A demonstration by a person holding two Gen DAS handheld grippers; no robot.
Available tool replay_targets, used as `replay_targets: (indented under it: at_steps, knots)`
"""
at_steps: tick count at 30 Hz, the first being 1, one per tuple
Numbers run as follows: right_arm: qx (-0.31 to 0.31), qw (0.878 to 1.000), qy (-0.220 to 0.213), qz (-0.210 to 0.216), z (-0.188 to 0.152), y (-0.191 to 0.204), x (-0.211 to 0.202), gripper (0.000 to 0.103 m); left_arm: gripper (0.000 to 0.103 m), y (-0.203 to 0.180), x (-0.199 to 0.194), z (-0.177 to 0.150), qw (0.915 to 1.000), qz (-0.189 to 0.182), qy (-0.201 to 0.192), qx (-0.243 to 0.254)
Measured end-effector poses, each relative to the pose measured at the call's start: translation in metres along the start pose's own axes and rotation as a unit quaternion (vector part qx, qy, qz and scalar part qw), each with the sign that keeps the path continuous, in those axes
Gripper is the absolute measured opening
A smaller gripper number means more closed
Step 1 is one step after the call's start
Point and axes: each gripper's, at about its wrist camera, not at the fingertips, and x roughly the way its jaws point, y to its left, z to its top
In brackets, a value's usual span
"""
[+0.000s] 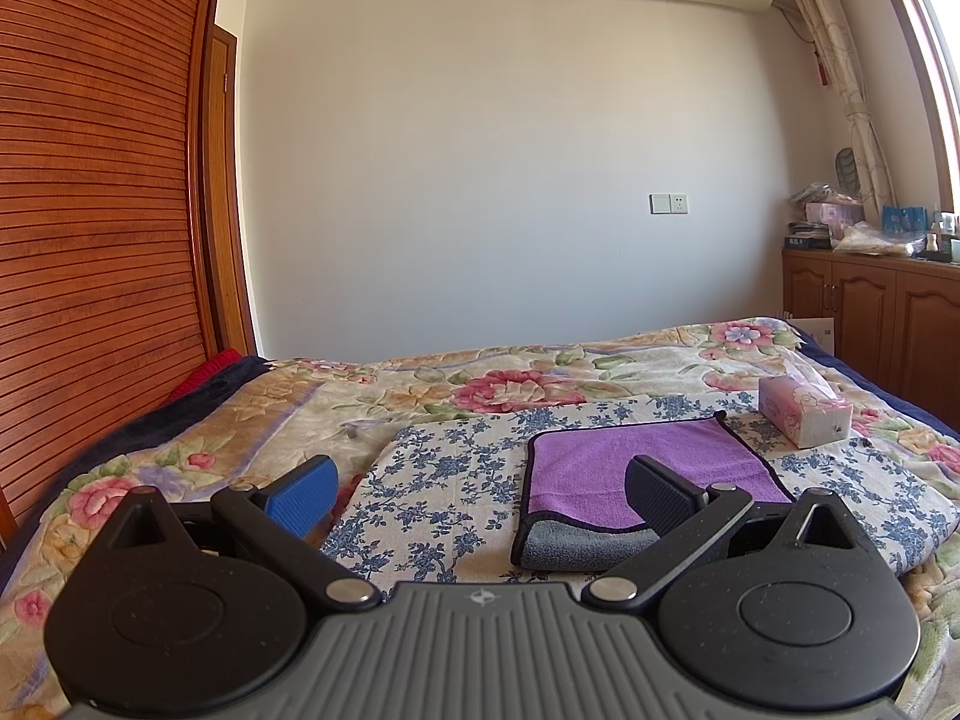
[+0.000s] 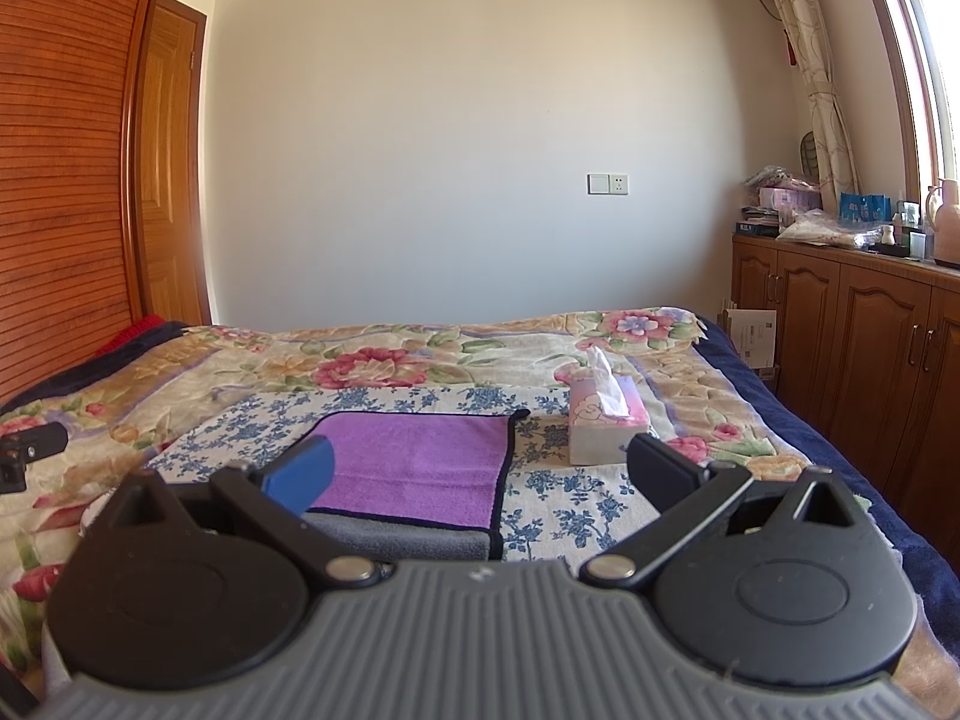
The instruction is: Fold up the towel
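A purple towel [image 1: 630, 456] with a dark hem and a grey underside lies folded on a blue-flowered cloth [image 1: 444, 480] on the bed. Its grey layer shows along the near edge. My left gripper [image 1: 480, 492] is open and empty, held above the cloth, left of and in front of the towel. The towel also shows in the right wrist view [image 2: 420, 456]. My right gripper [image 2: 480, 474] is open and empty, held just in front of the towel's near right edge. Part of the left gripper [image 2: 27, 450] shows at the far left of the right wrist view.
A pink tissue box [image 1: 804, 411] stands right of the towel; it also shows in the right wrist view [image 2: 603, 426]. A floral bedspread [image 1: 510, 378] covers the bed. A wooden wardrobe [image 1: 90, 210] stands left, wooden cabinets [image 2: 852, 324] with clutter on top stand right.
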Motion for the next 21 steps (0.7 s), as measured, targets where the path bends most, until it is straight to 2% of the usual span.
replay_targets:
  at_steps: [9,21]
  knots:
    - [-0.001,1.000,0.004,0.000,0.000,0.002,0.000,0.103,0.103,0.002,0.002,0.001,1.0000,-0.004,0.003,0.004]
    - [-0.003,1.000,0.021,0.003,-0.002,0.005,0.009,0.103,0.103,-0.003,0.019,-0.003,0.9993,-0.018,0.031,0.011]
